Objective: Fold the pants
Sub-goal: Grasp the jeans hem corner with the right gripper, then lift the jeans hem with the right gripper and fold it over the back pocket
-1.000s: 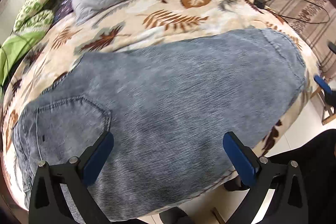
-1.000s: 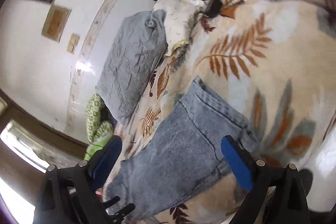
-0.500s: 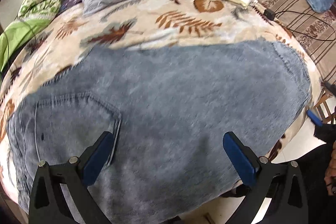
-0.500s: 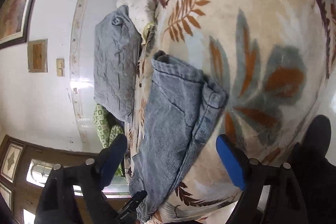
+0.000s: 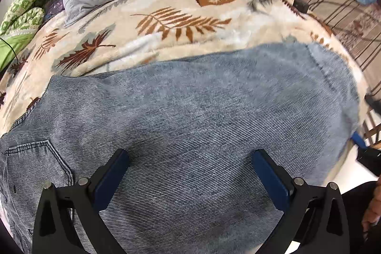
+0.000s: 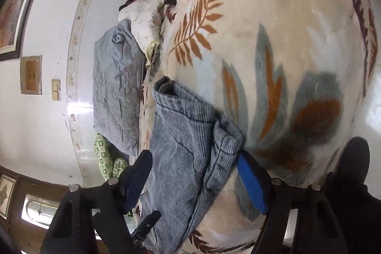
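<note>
I see the pants point(image 5: 202, 125) spread flat on the leaf-print blanket point(image 5: 166, 23) of the bed, a back pocket at 8 o'clock in the left view. My left claw point(image 5: 190, 173) hangs over the middle of them, spread wide, nothing pinched. My right claw point(image 6: 193, 177) is closing, with the leg hem point(image 6: 223, 144) between its pads, the blue one at 4 o'clock just beside the cloth; I can't see a firm pinch yet.
</note>
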Available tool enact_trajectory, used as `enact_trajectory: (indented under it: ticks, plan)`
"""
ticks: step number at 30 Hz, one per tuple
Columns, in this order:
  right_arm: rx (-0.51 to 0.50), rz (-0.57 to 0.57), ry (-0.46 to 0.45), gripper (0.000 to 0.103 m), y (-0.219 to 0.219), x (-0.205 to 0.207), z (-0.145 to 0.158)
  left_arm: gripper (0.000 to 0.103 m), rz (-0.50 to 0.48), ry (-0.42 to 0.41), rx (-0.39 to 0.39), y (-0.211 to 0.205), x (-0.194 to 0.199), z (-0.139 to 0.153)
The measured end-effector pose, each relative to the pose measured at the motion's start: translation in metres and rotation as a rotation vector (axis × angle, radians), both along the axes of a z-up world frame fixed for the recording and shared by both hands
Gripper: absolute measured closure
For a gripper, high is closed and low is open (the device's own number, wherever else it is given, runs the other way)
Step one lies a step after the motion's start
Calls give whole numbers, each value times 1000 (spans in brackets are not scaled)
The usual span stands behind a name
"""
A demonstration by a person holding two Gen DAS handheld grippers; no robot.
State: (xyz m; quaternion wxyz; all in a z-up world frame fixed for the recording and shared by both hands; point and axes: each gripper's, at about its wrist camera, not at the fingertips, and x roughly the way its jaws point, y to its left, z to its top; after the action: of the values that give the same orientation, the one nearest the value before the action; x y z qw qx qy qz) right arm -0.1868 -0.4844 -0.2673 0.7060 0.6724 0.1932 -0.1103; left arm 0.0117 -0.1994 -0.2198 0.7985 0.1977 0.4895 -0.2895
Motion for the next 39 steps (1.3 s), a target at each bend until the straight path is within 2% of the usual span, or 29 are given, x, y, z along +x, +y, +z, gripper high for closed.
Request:
enact_trajectory:
  ticks: [7,9,11,15,17,21,23,27,32,35,39]
  plan:
    - [-77,-2,39,29,-9,25,11,0,-30,11,8,3,-6,3]
    - [-102,11,61,43,-9,32,12,0,-23,14,9,4,-3,3]
    - [-97,37,78,73,-9,38,9,0,-15,20,5,5,-2,4]
    - [-143,58,99,82,-7,40,12,0,13,18,-3,9,4,5]
    - [-193,63,112,83,-4,42,19,0,48,17,24,11,8,-1]
    - [-343,83,103,83,11,49,48,0,24,23,45,11,7,1]
    - [-423,108,90,83,23,57,64,0,48,46,7,22,13,9]
    - [-567,190,40,83,57,76,95,0,155,88,-72,62,29,25]
    - [-713,324,12,83,111,96,115,0,250,131,-127,115,34,30]
    - [-760,421,2,83,147,109,118,0,290,127,-157,142,29,35]
    - [-751,561,13,83,188,131,106,0,339,106,-190,171,28,42]
